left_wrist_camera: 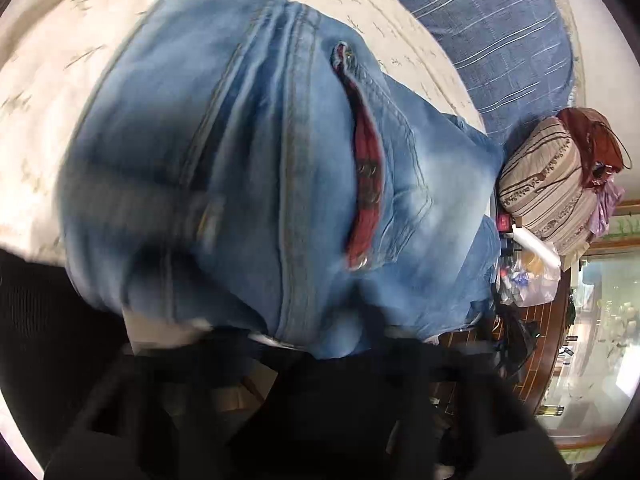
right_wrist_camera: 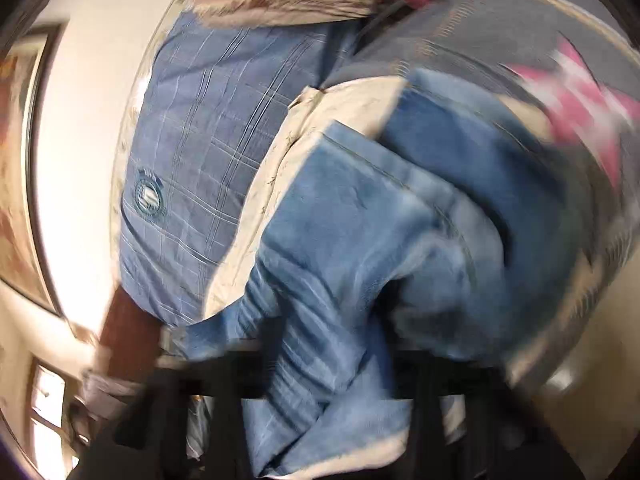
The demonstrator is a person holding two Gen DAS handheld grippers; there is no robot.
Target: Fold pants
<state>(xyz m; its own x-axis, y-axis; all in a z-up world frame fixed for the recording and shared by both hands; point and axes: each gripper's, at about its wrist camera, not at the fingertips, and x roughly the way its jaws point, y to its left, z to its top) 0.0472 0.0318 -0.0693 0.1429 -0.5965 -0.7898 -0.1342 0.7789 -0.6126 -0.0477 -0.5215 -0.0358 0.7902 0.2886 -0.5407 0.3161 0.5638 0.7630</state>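
Both tools are buried in denim! The faded light-blue denim pants point(left_wrist_camera: 248, 168) hang bunched over the cream leaf-print bedspread point(left_wrist_camera: 52, 60), the left tool point(left_wrist_camera: 320, 344) clamped on the seat seam near the red-lined pocket point(left_wrist_camera: 366, 184), probably to carry that end over. The right tool point(right_wrist_camera: 328, 364) pinches a gathered leg, apparently lifting it. A blue plaid pillow point(right_wrist_camera: 192, 152) lies beyond; motion blur smears everything.

I'm seeing faded, soft matt denim pants point(left_wrist_camera: 248, 168), shiny metal studs point(left_wrist_camera: 366, 184), a matt woven cotton bedsheet point(left_wrist_camera: 60, 64).
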